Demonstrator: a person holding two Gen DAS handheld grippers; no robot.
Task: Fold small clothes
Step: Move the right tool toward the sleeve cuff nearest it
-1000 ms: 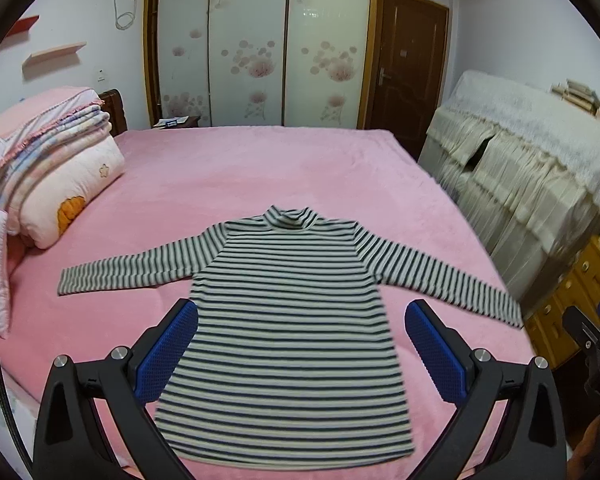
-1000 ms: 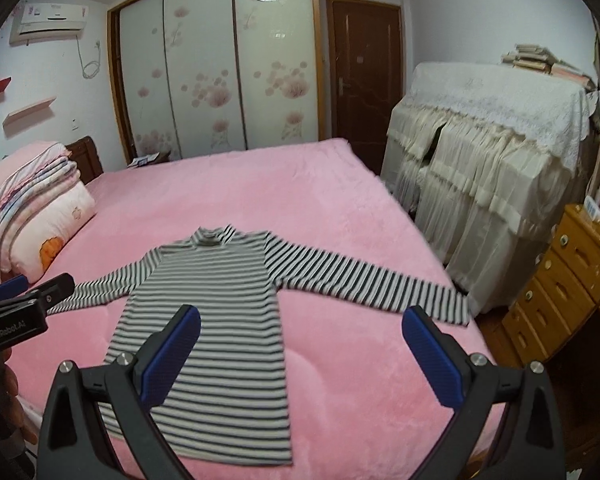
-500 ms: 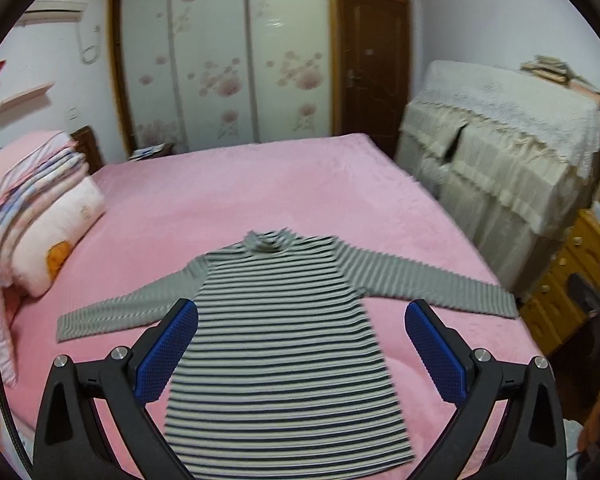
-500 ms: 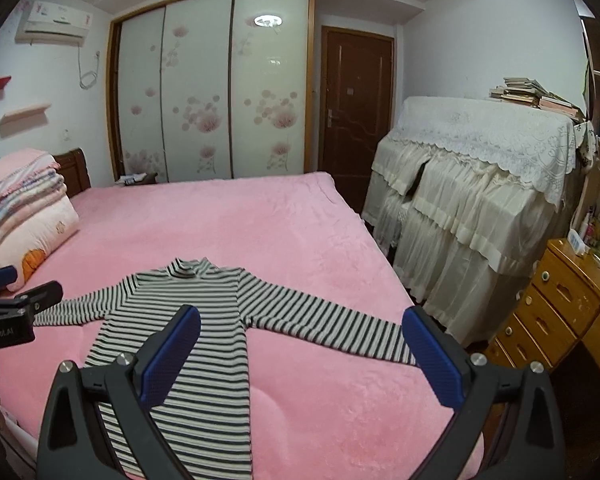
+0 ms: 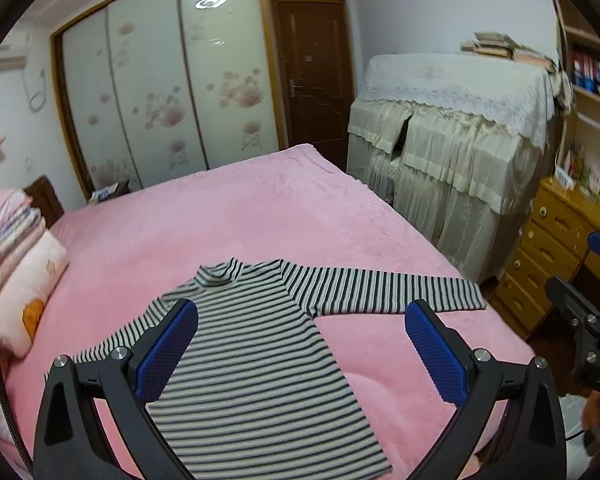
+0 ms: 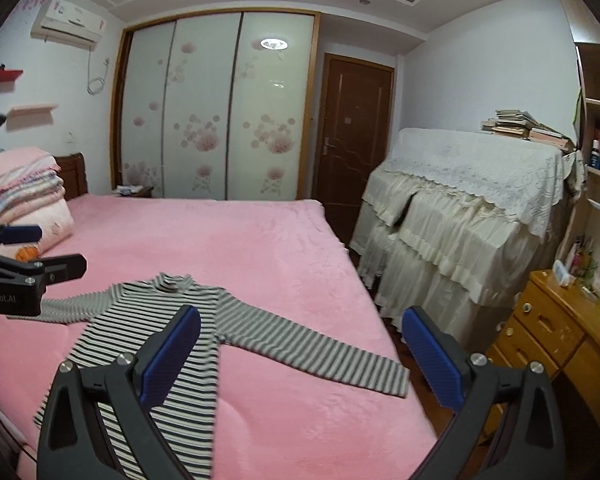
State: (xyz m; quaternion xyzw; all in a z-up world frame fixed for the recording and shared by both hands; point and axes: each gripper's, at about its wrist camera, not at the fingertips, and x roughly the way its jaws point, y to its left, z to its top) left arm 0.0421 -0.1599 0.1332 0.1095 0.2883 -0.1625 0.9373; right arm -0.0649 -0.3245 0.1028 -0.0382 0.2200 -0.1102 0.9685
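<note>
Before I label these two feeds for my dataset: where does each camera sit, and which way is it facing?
Left wrist: sits on the left gripper, above the bed's near edge, facing the striped turtleneck shirt and wardrobe; its own open blue fingers show, plus the right gripper at the right edge.
Right wrist: sits on the right gripper, further right, facing the shirt's outstretched sleeve and door; the left gripper shows at left.
Shared: shirt, pink bed, wardrobe, door, draped piano.

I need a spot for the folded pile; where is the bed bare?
Bare pink bedspread lies between the striped shirt's collar and the wardrobe, and right of its hem below the sleeve. The pillows crowd the headboard side.
</note>
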